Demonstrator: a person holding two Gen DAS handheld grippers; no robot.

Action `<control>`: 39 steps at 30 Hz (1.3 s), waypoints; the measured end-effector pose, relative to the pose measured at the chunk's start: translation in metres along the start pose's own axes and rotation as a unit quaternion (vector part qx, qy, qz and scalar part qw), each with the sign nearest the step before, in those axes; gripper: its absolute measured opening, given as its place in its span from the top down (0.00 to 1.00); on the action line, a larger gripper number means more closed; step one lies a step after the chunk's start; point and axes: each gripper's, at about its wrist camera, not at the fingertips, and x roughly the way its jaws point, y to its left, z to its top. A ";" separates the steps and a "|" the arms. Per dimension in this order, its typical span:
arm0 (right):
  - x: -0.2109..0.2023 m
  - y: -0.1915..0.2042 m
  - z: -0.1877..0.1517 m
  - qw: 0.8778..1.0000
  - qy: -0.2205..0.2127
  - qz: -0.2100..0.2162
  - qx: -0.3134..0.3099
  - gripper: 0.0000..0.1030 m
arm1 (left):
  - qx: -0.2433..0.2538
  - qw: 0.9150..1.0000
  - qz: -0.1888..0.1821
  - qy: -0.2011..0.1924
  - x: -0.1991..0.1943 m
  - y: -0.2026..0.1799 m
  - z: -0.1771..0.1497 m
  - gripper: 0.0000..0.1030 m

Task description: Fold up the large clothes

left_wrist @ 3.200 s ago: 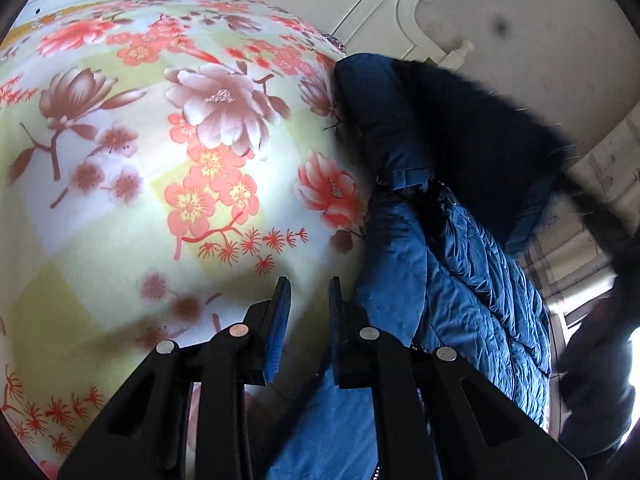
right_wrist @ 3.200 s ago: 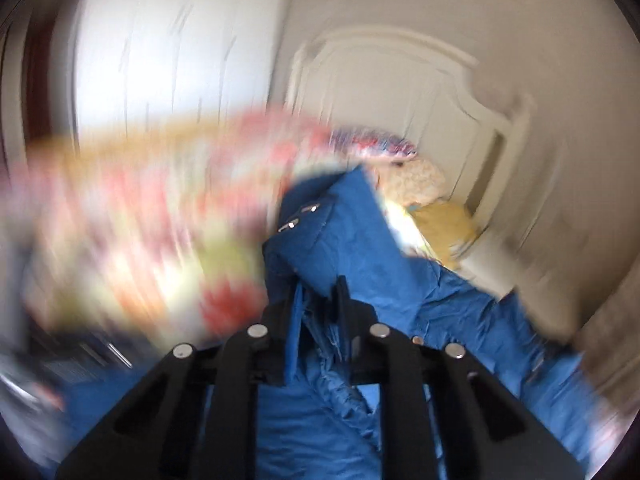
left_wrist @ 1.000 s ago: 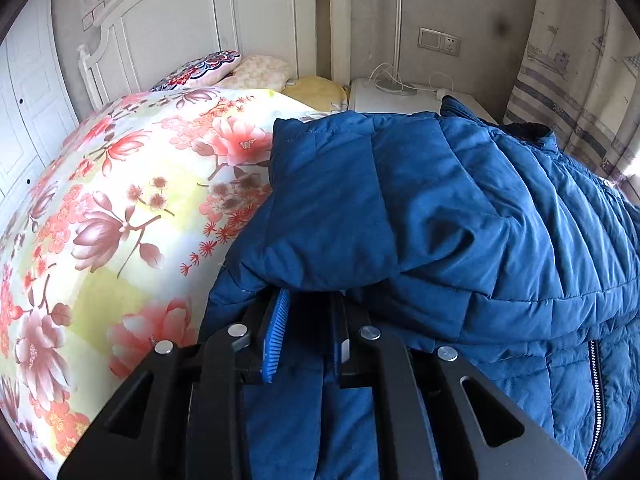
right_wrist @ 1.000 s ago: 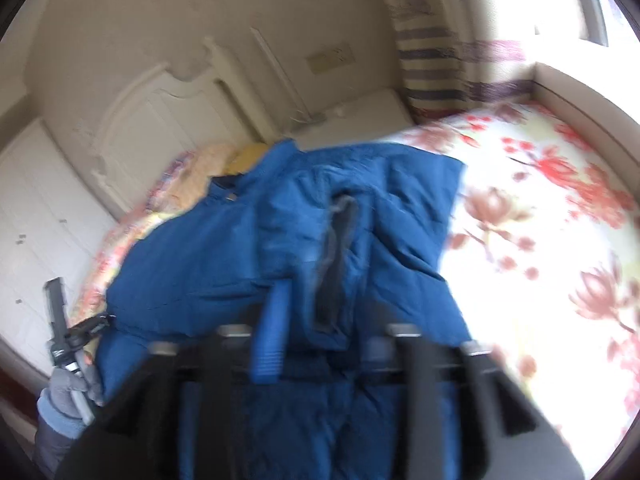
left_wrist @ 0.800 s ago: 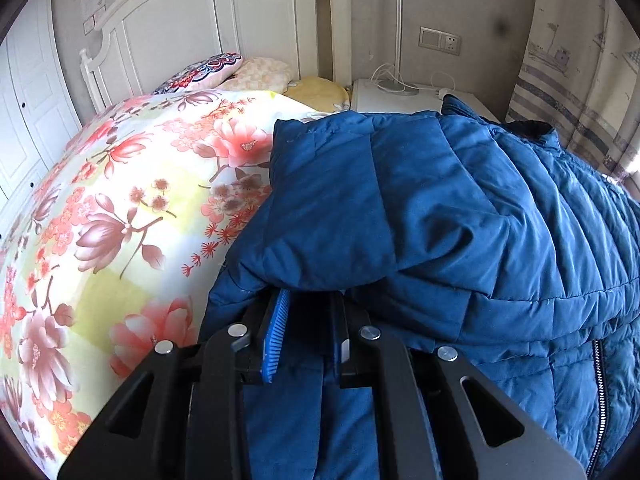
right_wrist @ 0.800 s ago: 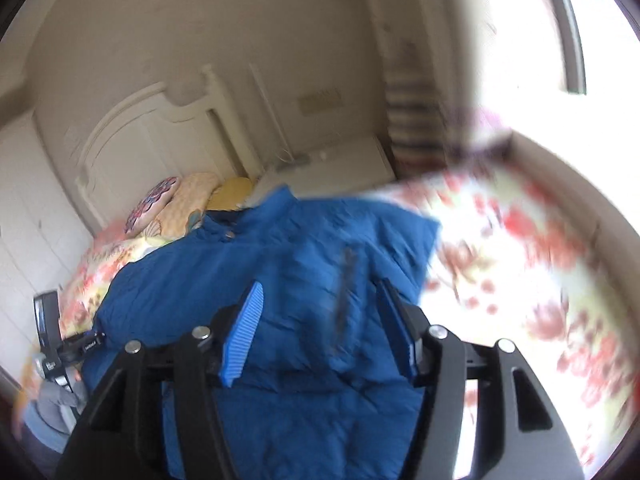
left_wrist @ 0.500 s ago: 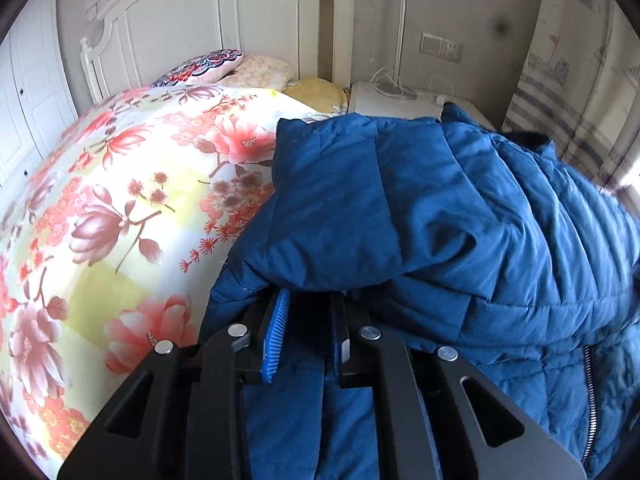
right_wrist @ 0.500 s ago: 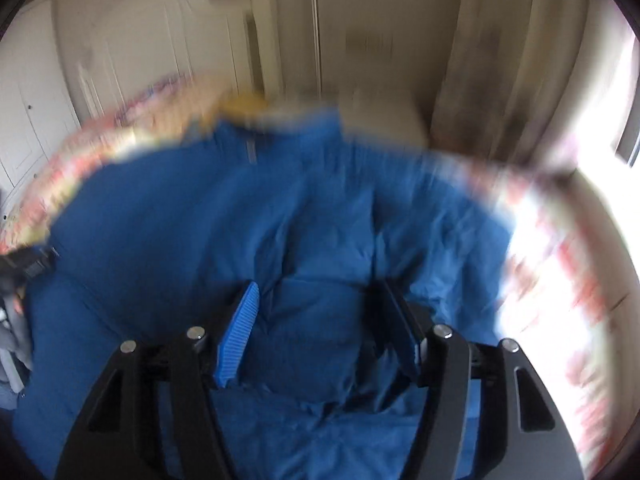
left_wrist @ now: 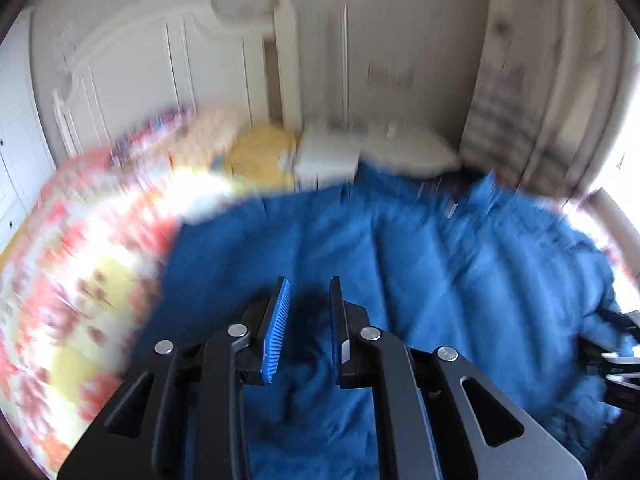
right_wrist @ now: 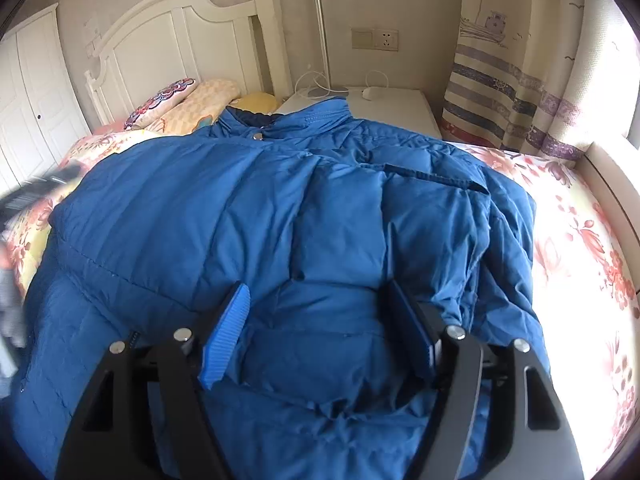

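Your blue coat point(right_wrist: 320, 216) lies spread on the bed point(right_wrist: 580, 240) with both sleeves folded in, your left gripper point(left_wrist: 306, 308) has its jaws together on nothing, your right gripper point(right_wrist: 320, 320) has just been opening its jaws with nothing clamped, so next you grab the bottom edge and fold it up.

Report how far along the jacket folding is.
Done: the blue jacket lies on the floral bed cover with its sides folded inward. In hand: nothing; the right tool has just been opening, with the fabric below it unpinched; the left tool is shut and looks empty. Left: probably folding it up toward the collar.
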 end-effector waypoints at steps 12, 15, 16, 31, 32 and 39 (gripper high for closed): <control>0.002 0.011 0.004 0.999 0.031 0.017 -0.033 0.08 | 0.031 0.999 0.022 0.000 0.019 -0.010 -0.022 0.93; -0.016 0.003 0.018 0.999 0.013 0.035 0.009 0.08 | 0.023 1.000 0.012 0.001 0.019 -0.005 -0.013 0.93; -0.026 0.003 0.026 0.999 -0.010 0.024 0.018 0.06 | 0.020 1.000 0.008 0.001 0.019 -0.004 -0.012 0.93; 0.021 -0.005 0.086 0.994 0.023 -0.081 0.076 0.02 | 0.006 1.000 -0.008 0.000 0.018 0.001 -0.012 0.93; 0.020 -0.007 0.092 0.993 0.013 -0.084 0.081 0.02 | 0.006 1.000 -0.008 0.000 0.019 0.002 -0.012 0.93; 0.093 -0.032 0.103 0.987 0.117 -0.061 0.093 0.02 | 0.007 1.000 -0.007 0.000 0.019 0.002 -0.012 0.93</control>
